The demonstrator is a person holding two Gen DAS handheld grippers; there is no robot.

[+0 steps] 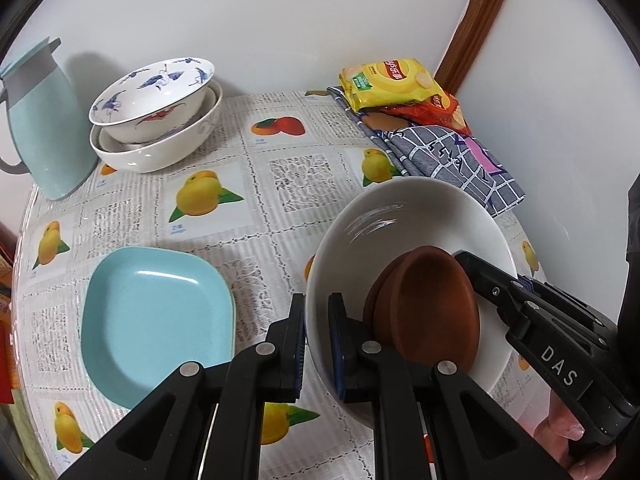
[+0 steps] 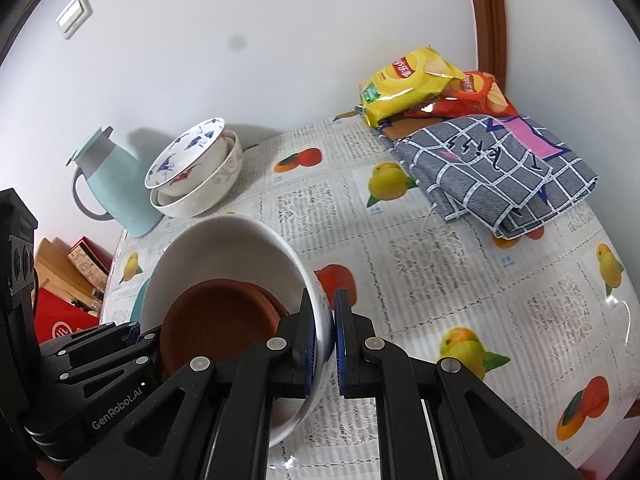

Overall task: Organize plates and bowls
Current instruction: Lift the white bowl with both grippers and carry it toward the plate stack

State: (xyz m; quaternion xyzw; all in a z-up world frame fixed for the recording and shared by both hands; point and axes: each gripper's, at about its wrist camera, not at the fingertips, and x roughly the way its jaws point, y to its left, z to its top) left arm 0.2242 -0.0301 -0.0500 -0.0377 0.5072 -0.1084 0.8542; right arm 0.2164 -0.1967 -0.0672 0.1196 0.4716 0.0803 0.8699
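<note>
A large white bowl (image 1: 400, 220) is held tilted above the table, with two stacked brown saucers (image 1: 428, 308) inside it. My left gripper (image 1: 317, 344) is shut on the bowl's left rim. My right gripper (image 2: 323, 344) is shut on the opposite rim (image 2: 320, 320); it also shows in the left wrist view (image 1: 520, 304). The brown saucers (image 2: 216, 316) lean against the bowl's low side. A light blue square plate (image 1: 156, 320) lies on the table to the left. A blue-patterned bowl (image 1: 152, 92) sits stacked in white bowls (image 1: 160, 152) at the back left.
A light blue jug (image 1: 44, 120) stands at the back left beside the bowl stack. Yellow and red chip bags (image 1: 388, 84) and a folded checked cloth (image 1: 452, 160) lie at the back right. The wall and a wooden door frame (image 1: 476, 20) bound the table behind.
</note>
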